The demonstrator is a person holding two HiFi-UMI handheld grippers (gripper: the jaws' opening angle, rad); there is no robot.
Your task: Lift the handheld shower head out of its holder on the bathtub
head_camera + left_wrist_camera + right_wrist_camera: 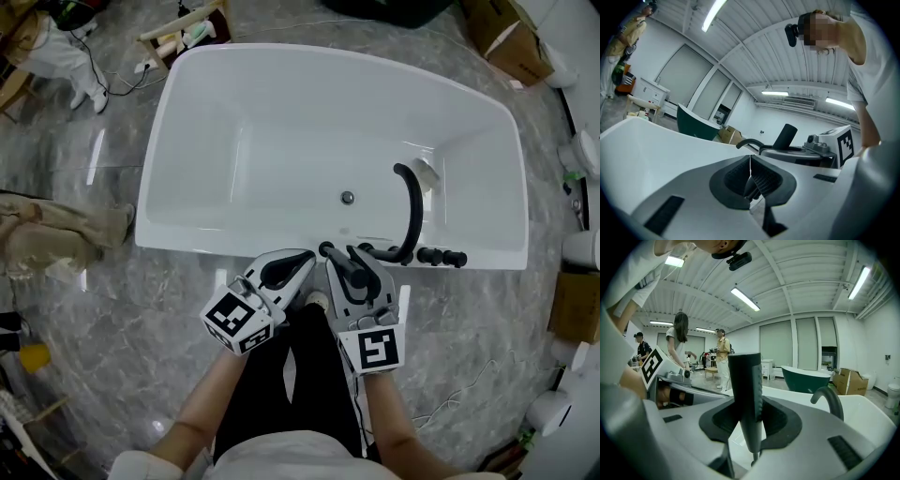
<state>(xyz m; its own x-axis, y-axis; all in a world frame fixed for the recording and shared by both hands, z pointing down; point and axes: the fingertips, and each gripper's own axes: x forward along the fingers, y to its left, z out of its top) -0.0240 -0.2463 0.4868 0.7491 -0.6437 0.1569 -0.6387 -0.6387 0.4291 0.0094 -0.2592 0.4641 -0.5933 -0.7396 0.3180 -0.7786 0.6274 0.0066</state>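
item: slim black cylindrical handheld shower head [746,394], upright, clamped in right gripper [751,422] at the near rim of the white glossy bathtub [187,141]. left gripper [751,180]: clenched, empty. risk: smooth handle slips, or its barely visible hose possibly snags. nearby: black curved spout [412,202] and black tap knobs [441,256], close on the right.

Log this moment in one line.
right gripper: shut on shower head | shower head: upright | left gripper: jaws together
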